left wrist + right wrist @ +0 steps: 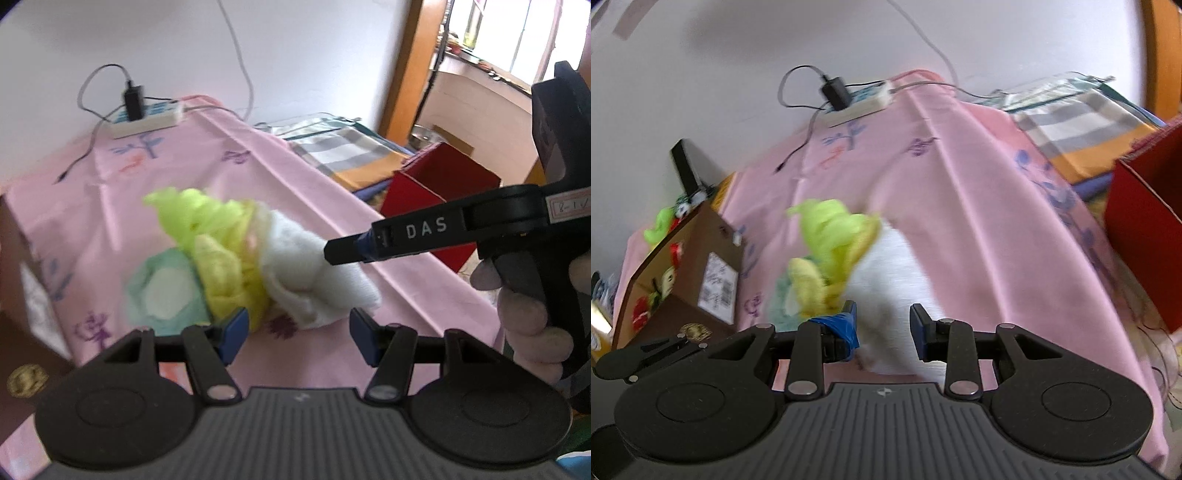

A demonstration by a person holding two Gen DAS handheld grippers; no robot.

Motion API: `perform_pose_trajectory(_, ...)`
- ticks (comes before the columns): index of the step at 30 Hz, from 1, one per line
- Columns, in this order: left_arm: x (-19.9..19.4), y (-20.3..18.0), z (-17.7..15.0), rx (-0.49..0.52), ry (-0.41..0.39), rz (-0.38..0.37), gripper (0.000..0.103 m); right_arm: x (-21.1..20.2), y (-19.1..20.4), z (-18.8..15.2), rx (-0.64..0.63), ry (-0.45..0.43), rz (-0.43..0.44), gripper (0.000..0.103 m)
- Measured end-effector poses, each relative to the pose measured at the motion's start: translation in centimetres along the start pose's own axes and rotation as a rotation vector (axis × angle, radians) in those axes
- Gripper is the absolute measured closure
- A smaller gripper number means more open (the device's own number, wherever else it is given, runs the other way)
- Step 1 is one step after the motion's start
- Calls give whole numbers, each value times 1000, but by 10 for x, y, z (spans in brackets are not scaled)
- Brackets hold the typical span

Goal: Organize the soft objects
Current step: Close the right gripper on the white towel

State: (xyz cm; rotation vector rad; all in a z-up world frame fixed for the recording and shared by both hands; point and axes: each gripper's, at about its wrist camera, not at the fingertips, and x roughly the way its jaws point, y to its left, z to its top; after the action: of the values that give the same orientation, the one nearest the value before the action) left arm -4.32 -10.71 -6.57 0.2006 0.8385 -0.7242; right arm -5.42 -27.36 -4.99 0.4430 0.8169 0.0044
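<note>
Soft pile on the pink counter (303,177): lime mesh puff (195,218), white cloth (317,277). The left hand-held gripper (299,332) hovers released; the right hand-held gripper (882,328) straddles the white cloth, unclenched. Light, floppy stuff, so pinch a bunched fold.

Bright daylight from window (517,40) upper right; soft pile (229,258) motion-blurred; fisheye bends edges, corners dark.

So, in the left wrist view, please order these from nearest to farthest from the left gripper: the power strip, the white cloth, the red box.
From the left gripper:
1. White cloth, just ahead of the fingers.
2. Red box, farther off, to the right.
3. Power strip, at the far edge by the wall, left.
</note>
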Motion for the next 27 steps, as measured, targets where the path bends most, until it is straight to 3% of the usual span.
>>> perform_pose_trajectory(4, 23, -2, 8, -1, 45, -31, 42, 3, -11, 2, 18, 7, -14, 89)
perform_pose_trajectory(12, 63, -3, 15, 14, 139, 14, 41, 26, -8, 12, -63, 54, 6, 88)
perform_pose_trajectory(20, 83, -5, 25, 49, 156, 19, 40, 51, -14, 23, -92, 100, 44, 83)
perform_pose_trajectory(27, 92, -6, 32, 71, 160, 11, 40, 64, -37, 27, 68, 138, 132, 80)
